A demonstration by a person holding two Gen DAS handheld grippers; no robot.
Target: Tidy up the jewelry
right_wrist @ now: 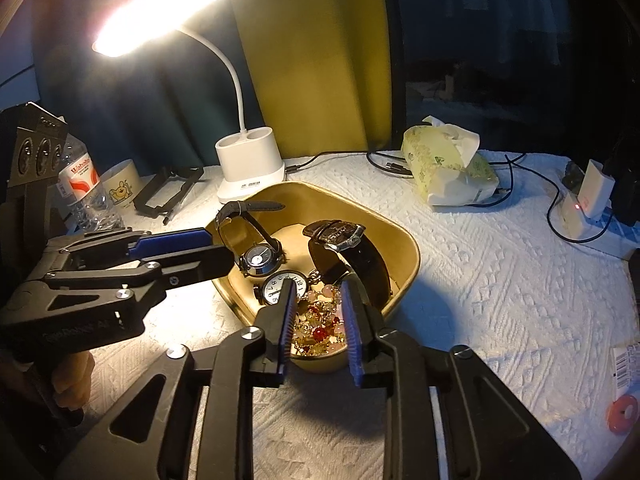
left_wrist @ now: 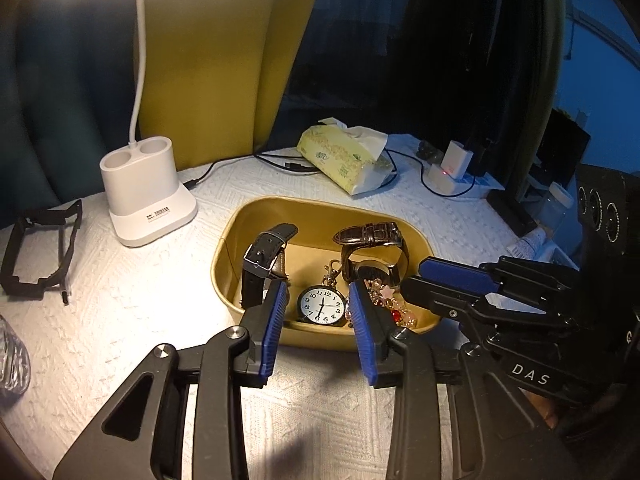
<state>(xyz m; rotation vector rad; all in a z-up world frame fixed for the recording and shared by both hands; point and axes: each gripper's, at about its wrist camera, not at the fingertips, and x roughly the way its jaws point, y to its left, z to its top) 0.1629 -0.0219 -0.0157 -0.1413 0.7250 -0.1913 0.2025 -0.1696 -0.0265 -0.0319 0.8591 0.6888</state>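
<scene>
A gold tray (left_wrist: 256,216) on the white cloth holds a black-strap watch (left_wrist: 264,256), a brown-strap watch (left_wrist: 372,236), a pocket watch (left_wrist: 322,306) and a beaded bracelet (left_wrist: 394,308). My left gripper (left_wrist: 318,292) is open and empty over the tray's near rim, framing the pocket watch. My right gripper (right_wrist: 320,288) is open and empty just above the bracelet (right_wrist: 320,328), near the pocket watch (right_wrist: 280,286). The tray (right_wrist: 404,240), black-strap watch (right_wrist: 248,216) and brown-strap watch (right_wrist: 348,240) show there too. Each gripper shows in the other's view: the right (left_wrist: 416,276), the left (right_wrist: 220,248).
A white lamp base (left_wrist: 144,192) stands left of the tray, a tissue pack (left_wrist: 348,156) and black cables (left_wrist: 280,162) behind it. A black frame (left_wrist: 40,252) lies far left. A bottle (right_wrist: 82,184) and mug (right_wrist: 120,188) stand at the left. Chargers (right_wrist: 588,200) sit right; an orange ring (right_wrist: 622,414) lies near right.
</scene>
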